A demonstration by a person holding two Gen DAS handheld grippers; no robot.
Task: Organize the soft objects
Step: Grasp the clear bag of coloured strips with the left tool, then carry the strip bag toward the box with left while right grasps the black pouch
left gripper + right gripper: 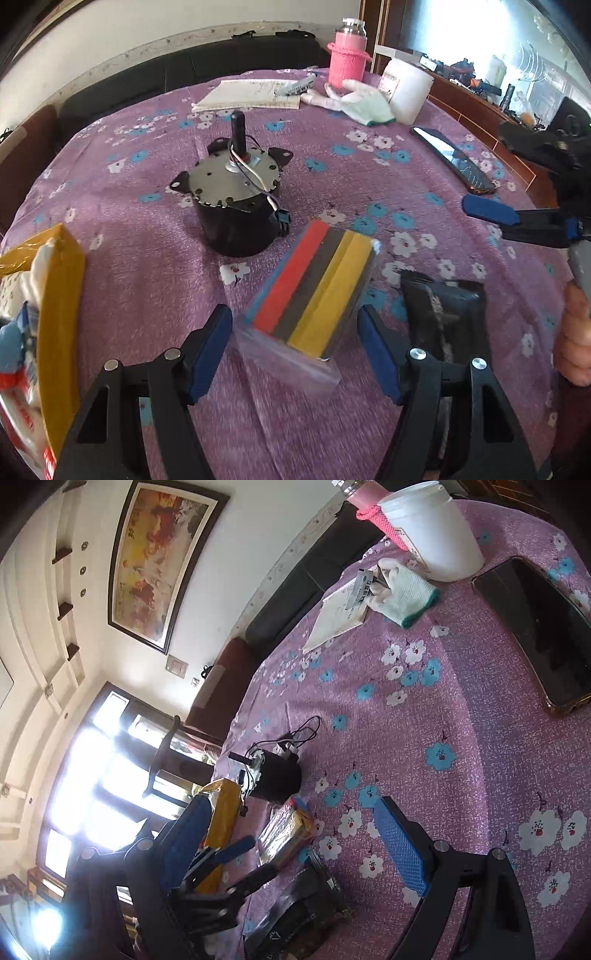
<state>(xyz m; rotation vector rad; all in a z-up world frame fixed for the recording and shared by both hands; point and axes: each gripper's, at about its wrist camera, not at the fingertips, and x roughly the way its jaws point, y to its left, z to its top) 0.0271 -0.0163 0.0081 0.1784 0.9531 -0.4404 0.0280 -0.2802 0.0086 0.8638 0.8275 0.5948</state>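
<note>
A: Where is the sponge pack (314, 291)?

B: On the purple surface (147, 229), right ahead of the left tongs (295, 347), whose pads stand open on either side of its near end without touching.

A: Its long axis?

B: Slanted away to the right, roughly along the reach.

A: And the right tongs (291, 842)?

B: Wide open, empty, farther off. The left is nearer.
</note>
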